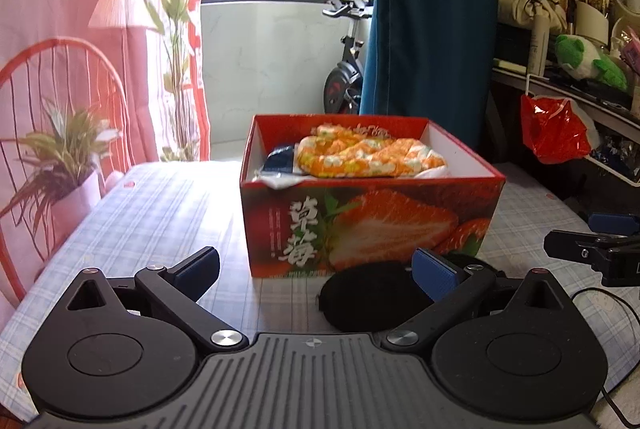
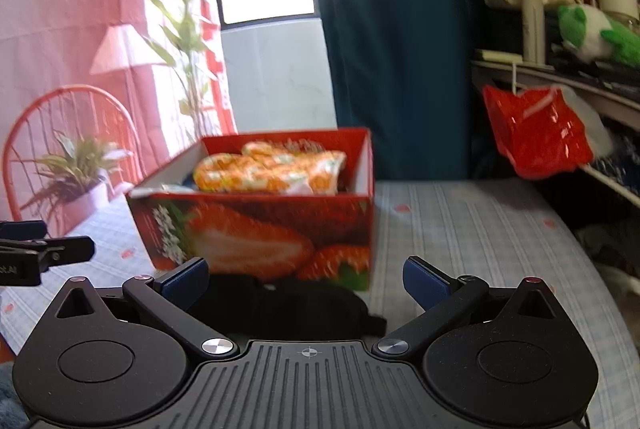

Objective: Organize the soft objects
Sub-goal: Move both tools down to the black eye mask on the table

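A red strawberry-print box (image 1: 372, 225) (image 2: 260, 233) stands on the checked tablecloth. Inside it lie an orange and white patterned cloth (image 1: 372, 155) (image 2: 272, 171) and a dark blue item (image 1: 280, 159). A black soft object (image 1: 368, 299) (image 2: 288, 303) lies on the cloth just in front of the box. My left gripper (image 1: 316, 269) is open, the black object near its right finger. My right gripper (image 2: 306, 279) is open with the black object lying between and below its fingers. The right gripper (image 1: 592, 249) also shows at the left wrist view's right edge.
A potted plant (image 1: 60, 157) and a red wire chair (image 1: 60, 77) stand at the table's left. To the right, a cluttered shelf holds a green and white plush (image 1: 588, 61) and a red plastic bag (image 1: 552, 129) hangs from it. An exercise bike (image 1: 344, 61) stands behind.
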Demonstrator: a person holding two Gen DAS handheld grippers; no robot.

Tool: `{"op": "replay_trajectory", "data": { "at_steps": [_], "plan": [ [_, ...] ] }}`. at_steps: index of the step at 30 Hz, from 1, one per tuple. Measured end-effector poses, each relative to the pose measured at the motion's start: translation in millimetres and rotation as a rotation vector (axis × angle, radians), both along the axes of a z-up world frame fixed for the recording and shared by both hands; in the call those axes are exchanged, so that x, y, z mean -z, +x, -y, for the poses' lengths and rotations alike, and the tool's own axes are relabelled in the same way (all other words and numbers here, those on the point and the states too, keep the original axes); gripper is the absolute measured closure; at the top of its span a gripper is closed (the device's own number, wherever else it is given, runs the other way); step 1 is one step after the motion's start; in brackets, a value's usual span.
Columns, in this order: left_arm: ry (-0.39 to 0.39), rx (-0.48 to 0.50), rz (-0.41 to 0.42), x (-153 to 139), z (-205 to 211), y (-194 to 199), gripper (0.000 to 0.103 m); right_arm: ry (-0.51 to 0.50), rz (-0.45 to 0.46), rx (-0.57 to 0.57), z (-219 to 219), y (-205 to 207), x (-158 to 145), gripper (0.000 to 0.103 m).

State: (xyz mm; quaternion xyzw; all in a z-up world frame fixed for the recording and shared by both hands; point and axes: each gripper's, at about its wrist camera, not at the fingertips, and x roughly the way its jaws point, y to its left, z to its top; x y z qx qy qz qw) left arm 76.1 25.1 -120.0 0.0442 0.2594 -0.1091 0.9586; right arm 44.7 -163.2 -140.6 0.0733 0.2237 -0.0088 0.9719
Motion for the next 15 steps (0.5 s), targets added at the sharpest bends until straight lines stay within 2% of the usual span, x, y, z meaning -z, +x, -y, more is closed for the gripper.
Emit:
{"op": "replay_trajectory", "data": {
  "at_steps": [6, 15],
  "plan": [
    [-0.003, -0.018, -0.052, 17, -2, 7, 0.000, -0.027, -0.059, 0.037, -4, 7, 25, 0.000],
    [0.014, 0.005, -0.125, 37, 2, 24, 0.000, -0.074, -0.076, 0.015, -8, 24, 52, 0.000]
  ]
}}
